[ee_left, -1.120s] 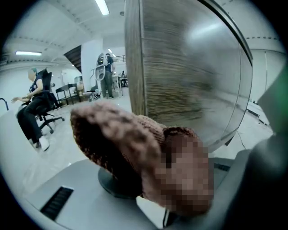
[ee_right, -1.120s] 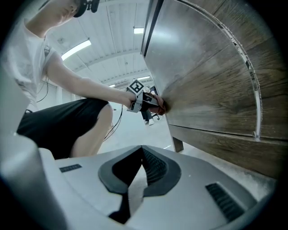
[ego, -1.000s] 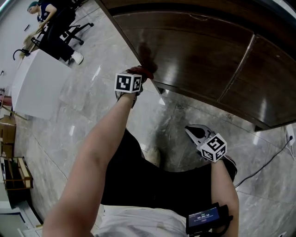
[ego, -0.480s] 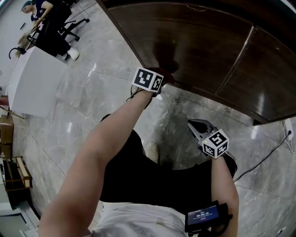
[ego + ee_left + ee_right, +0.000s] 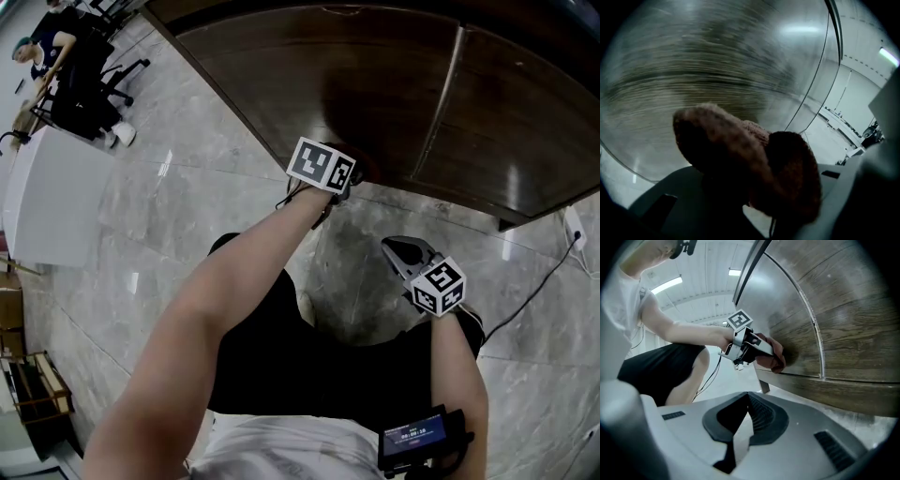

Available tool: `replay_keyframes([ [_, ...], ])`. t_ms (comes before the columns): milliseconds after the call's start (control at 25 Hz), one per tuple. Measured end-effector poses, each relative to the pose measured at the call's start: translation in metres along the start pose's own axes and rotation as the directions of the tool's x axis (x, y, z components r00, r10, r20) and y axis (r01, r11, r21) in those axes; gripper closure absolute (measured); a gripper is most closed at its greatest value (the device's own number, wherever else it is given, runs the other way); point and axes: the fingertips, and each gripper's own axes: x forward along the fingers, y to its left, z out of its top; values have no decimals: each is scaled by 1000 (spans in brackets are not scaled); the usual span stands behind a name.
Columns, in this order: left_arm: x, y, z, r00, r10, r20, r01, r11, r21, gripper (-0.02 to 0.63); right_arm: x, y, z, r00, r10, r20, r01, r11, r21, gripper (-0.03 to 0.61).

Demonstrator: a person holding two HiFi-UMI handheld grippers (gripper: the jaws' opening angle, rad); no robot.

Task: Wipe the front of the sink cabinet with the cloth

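Note:
The dark brown wooden sink cabinet fills the top of the head view, with a seam between two doors. My left gripper is shut on a reddish-brown cloth and presses it against the lower part of the left door. The right gripper view shows that cloth bunched against the wood just above the door's bottom edge, in front of the left gripper. My right gripper hangs over the floor below the cabinet, shut with nothing in it.
Grey marble floor runs under the cabinet. A white desk stands far left, with a seated person and an office chair beyond it. A black cable leads to a wall socket at right.
My left gripper has slid the cloth to the right along the lower part of the cabinet door. The right gripper has stayed roughly where it was.

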Motion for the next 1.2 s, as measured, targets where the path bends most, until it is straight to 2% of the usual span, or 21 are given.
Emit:
replay_keyframes([
  [200, 21, -44, 19, 991, -123, 49, 124, 992, -20, 491, -21, -8, -7, 998, -54, -6, 55, 998, 20, 566],
  [360, 47, -78, 27, 979, -194, 65, 193, 981, 21, 491, -29, -8, -11, 997, -75, -28, 75, 997, 2, 566],
  [480, 66, -91, 28, 962, -259, 92, 265, 963, -57, 491, -30, -9, -10, 996, -79, -31, 79, 997, -6, 566],
  [600, 78, -95, 25, 951, -292, 97, 302, 946, -114, 491, -35, -12, -7, 996, -88, -6, 88, 996, 27, 566],
  [760, 88, -91, 12, 960, -274, 63, 278, 956, -91, 491, -35, -15, -10, 996, -94, -6, 94, 994, 47, 566],
  [960, 85, -63, -4, 972, -234, 3, 234, 970, -63, 491, -26, -19, -16, 997, -76, -21, 77, 996, 51, 566],
  [1200, 61, 2, -29, 990, -137, -45, 131, 985, -112, 491, 4, -11, -1, 1000, -18, 9, 18, 998, 52, 566],
])
